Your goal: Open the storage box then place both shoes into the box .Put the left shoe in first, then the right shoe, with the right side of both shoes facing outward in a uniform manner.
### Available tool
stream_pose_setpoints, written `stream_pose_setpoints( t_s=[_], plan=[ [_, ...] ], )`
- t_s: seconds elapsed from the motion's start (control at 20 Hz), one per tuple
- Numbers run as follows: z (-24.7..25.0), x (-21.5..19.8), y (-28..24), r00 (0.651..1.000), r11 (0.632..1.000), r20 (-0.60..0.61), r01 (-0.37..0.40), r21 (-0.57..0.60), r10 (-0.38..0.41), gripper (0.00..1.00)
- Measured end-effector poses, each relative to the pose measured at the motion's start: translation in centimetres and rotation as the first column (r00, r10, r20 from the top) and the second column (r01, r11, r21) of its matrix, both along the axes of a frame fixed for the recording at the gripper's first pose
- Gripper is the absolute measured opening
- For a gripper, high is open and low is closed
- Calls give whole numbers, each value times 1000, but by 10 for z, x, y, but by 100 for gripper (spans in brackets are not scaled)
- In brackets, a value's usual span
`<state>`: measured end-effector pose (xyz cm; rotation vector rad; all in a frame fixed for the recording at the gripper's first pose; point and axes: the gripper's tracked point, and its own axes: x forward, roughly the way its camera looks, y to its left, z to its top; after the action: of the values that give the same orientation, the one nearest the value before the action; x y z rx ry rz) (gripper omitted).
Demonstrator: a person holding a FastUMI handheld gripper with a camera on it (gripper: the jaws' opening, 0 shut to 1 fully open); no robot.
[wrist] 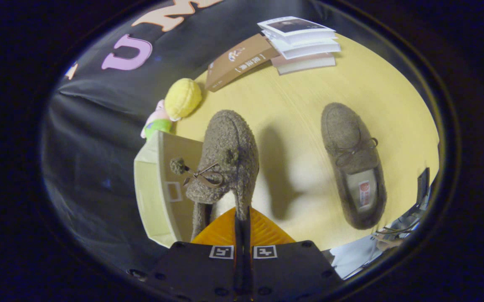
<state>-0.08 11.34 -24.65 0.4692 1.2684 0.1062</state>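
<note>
One fuzzy shoe point(225, 163) is held tight by its edge in the closed gripper point(242, 218), above the open box point(154, 188). The other shoe point(353, 163) is laid on the tabletop point(300, 105).

A yellow wooden tabletop point(309, 105) carries several bystanders along its far side, against the black cloth wall. A stack of white and pale books point(302, 46) lies at the far edge, the top one showing a dark picture on its cover. Touching that stack, a brown book point(239, 62) lies flat and slanted, its spine turned toward the middle of the tabletop. Near the brown book's lower end rests a plush toy point(174, 107) with a round yellow head and a pink and green body, close to the cloth.
</note>
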Motion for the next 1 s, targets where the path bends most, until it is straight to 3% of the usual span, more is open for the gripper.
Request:
stream_pose_setpoints(
  t_s=[0.25,0.5,0.8,1.0],
  plan=[
    [62,8,46,993,993,88,-80,85,72,3],
    [83,3,119,987,967,81,-151,207,137,3],
    [36,3,196,981,956,6,-191,224,195,3],
    [-16,5,218,978,972,-46,-195,130,203,3]
  ],
)
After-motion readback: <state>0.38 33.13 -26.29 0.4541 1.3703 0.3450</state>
